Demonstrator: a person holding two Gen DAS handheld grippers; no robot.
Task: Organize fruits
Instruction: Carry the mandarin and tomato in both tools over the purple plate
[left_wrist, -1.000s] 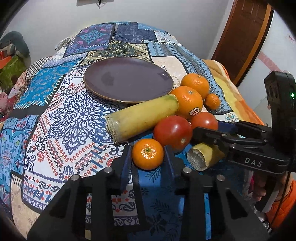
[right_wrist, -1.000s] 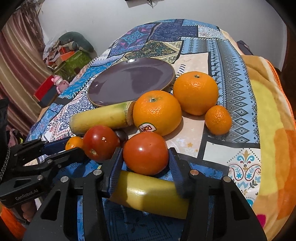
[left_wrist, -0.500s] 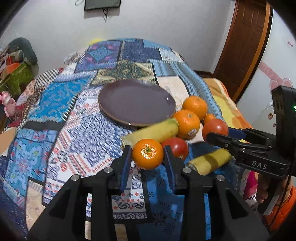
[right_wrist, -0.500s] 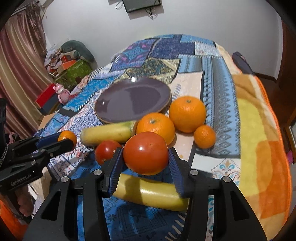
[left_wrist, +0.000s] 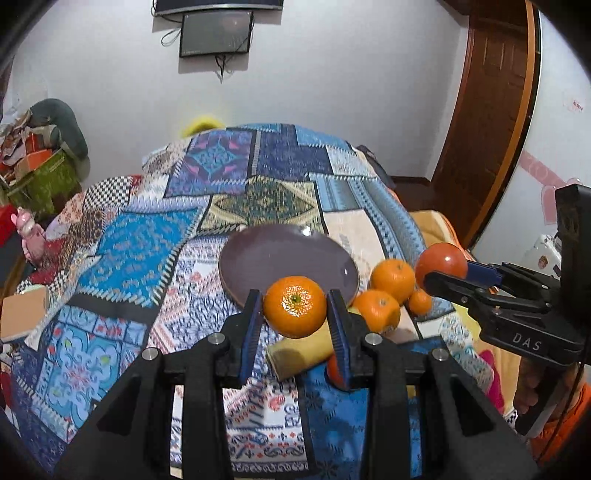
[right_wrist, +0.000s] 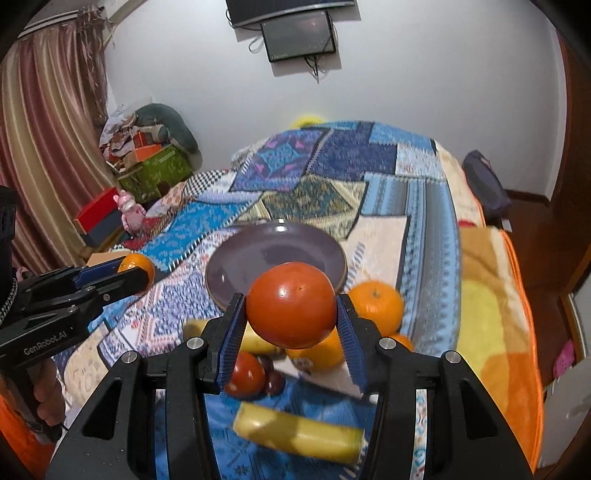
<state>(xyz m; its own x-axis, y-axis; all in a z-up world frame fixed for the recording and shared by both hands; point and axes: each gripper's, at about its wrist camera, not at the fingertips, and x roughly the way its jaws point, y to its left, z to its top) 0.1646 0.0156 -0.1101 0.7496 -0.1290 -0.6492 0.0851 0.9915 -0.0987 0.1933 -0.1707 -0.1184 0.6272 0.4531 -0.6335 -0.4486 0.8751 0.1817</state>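
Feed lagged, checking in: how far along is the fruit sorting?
Nothing is placed: the purple plate is bare. In hand: the left gripper holds a mandarin, the right gripper a tomato, both lifted. Left on the quilt: oranges, another tomato, two yellow pieces.

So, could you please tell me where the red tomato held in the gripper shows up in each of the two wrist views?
Left wrist view: the red tomato sits at the right edge, clamped in the right gripper.
Right wrist view: the same tomato fills the centre, between the blue pads.
Shared landmark: the purple plate on the quilt, just behind the tomato.
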